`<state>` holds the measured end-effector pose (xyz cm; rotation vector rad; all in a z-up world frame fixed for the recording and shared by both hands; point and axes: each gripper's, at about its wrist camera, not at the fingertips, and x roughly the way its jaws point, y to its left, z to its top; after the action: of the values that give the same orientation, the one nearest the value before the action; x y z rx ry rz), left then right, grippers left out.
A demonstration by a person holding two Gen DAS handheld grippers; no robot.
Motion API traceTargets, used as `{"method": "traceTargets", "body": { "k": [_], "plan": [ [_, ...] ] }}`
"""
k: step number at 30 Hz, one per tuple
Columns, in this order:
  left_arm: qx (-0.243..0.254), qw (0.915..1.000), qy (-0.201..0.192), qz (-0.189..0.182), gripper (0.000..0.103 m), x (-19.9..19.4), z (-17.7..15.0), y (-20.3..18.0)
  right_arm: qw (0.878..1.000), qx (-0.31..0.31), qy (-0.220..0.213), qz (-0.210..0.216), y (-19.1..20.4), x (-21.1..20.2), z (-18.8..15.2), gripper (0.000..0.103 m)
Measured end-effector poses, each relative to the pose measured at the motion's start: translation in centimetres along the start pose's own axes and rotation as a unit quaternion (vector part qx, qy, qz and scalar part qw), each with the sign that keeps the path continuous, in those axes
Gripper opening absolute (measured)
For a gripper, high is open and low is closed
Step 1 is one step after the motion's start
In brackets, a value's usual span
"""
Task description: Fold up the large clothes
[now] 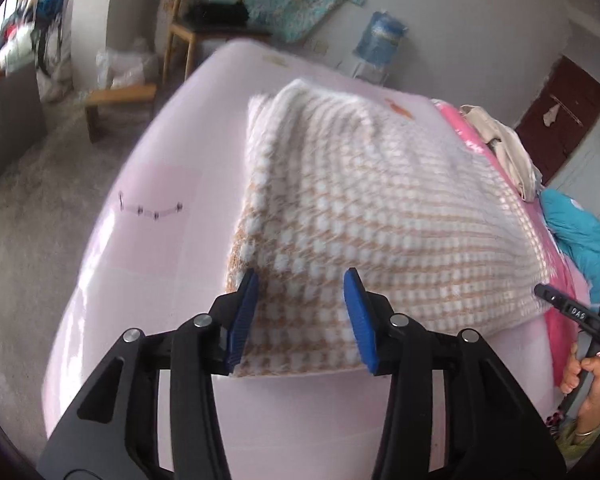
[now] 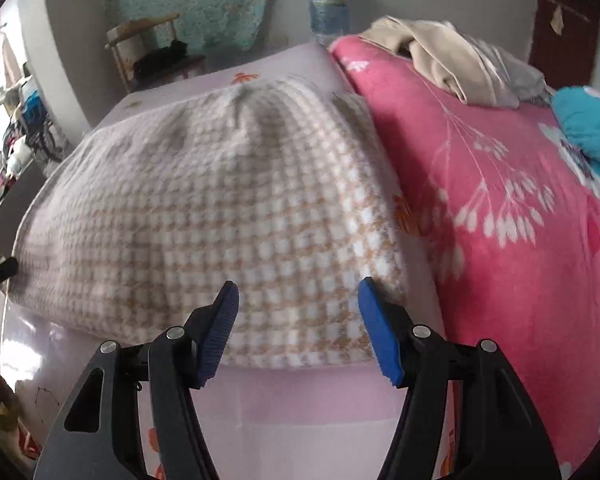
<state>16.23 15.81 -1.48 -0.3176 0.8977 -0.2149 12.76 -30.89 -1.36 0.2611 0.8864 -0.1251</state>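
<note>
Pale pink bed [image 1: 148,184] carrying the checked knit garment [image 1: 360,184], spread flat near its front edge, with left gripper [image 1: 300,316] and right gripper [image 2: 298,328] both spread, empty, poised over the near hem, apparently to pinch it for a fold

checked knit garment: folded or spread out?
Folded. The checked knit garment lies as a compact rectangle on the pink sheet, no sleeves showing, near edge thick and doubled.

Left gripper [image 1: 300,286], right gripper [image 2: 298,294]: jaws apart, angled downward, gripping nothing.
</note>
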Motion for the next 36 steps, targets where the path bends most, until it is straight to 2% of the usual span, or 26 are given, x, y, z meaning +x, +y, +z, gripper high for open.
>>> {"method": "traceTargets", "body": {
  "k": [3, 5, 8, 10, 12, 13, 15, 16, 18, 21, 22, 24, 26, 28, 29, 30, 32, 34, 35, 36],
  "plan": [
    [-0.004, 1.0000, -0.003, 0.002, 0.037, -0.3, 1.2, -0.7, 1.000, -0.021, 0.005, -0.017, 0.9, -0.6, 1.1, 0.055],
    [0.021, 0.9991, -0.036, 0.000, 0.039, -1.7, 2.1, -2.2, 1.000, -0.014, -0.017, 0.012, 1.9, -2.2, 2.3, 0.055],
    [0.059, 0.9966, -0.053, -0.024, 0.042, -1.5, 4.0, -5.6, 0.997, -0.037, -0.046, 0.054, 5.2, -2.7, 4.9, 0.055],
    [0.081, 0.9953, -0.042, -0.031, 0.042, 0.5, 5.1, -8.3, 0.994, -0.070, -0.053, 0.072, 8.7, -1.3, 6.1, 0.055],
    [0.116, 0.9925, -0.030, -0.024, 0.042, 3.0, 5.5, -10.9, 0.989, -0.099, -0.043, 0.100, 11.6, 0.9, 6.6, 0.055],
    [0.130, 0.9913, -0.019, -0.011, 0.042, 4.4, 5.4, -11.9, 0.988, -0.113, -0.031, 0.099, 12.7, 2.2, 6.3, 0.055],
    [0.150, 0.9878, 0.020, 0.036, 0.044, 8.2, 4.9, -12.6, 0.987, -0.147, -0.001, 0.067, 14.2, 5.8, 4.9, 0.057],
    [0.159, 0.9856, 0.021, 0.053, 0.045, 9.2, 4.4, -12.6, 0.986, -0.149, -0.012, 0.070, 14.2, 6.0, 4.6, 0.058],
    [0.170, 0.9834, 0.019, 0.060, 0.043, 8.5, 4.5, -13.3, 0.987, -0.143, 0.003, 0.079, 13.8, 5.3, 5.3, 0.057],
    [0.157, 0.9875, -0.008, 0.012, 0.043, 6.7, 5.6, -13.6, 0.988, -0.121, -0.020, 0.093, 12.9, 3.9, 7.1, 0.057],
    [0.157, 0.9874, -0.017, 0.009, 0.044, 6.6, 6.0, -13.8, 0.988, -0.118, -0.028, 0.096, 12.9, 3.7, 7.5, 0.057],
    [0.162, 0.9864, -0.004, 0.025, 0.045, 8.3, 6.7, -14.3, 0.987, -0.117, -0.025, 0.103, 13.5, 5.3, 8.4, 0.057],
    [0.163, 0.9857, 0.017, 0.038, 0.050, 10.7, 6.7, -14.4, 0.987, -0.137, -0.006, 0.084, 14.4, 7.5, 8.1, 0.058],
    [0.172, 0.9841, 0.016, 0.043, 0.049, 10.6, 7.0, -14.8, 0.984, -0.163, -0.010, 0.076, 14.8, 7.4, 8.4, 0.059],
    [0.165, 0.9856, 0.015, 0.033, 0.049, 10.2, 7.5, -14.6, 0.984, -0.162, -0.008, 0.080, 14.6, 6.9, 8.9, 0.059],
    [0.156, 0.9875, 0.005, 0.022, 0.049, 9.8, 8.0, -14.4, 0.985, -0.156, -0.025, 0.070, 14.1, 6.2, 9.8, 0.059],
    [0.138, 0.9898, -0.014, 0.032, 0.049, 9.6, 9.5, -13.4, 0.987, -0.147, -0.049, 0.035, 12.9, 5.8, 11.1, 0.059],
    [0.121, 0.9910, -0.001, 0.058, 0.051, 11.0, 10.4, -11.7, 0.992, -0.120, -0.037, 0.030, 11.1, 7.7, 12.5, 0.059],
    [0.103, 0.9935, 0.018, 0.045, 0.055, 12.4, 10.7, -10.5, 0.993, -0.116, -0.019, 0.030, 10.6, 9.2, 12.8, 0.059],
    [0.090, 0.9954, 0.018, 0.027, 0.056, 12.7, 10.8, -9.8, 0.993, -0.113, -0.007, 0.046, 10.0, 10.6, 12.8, 0.061]
  ]
}}
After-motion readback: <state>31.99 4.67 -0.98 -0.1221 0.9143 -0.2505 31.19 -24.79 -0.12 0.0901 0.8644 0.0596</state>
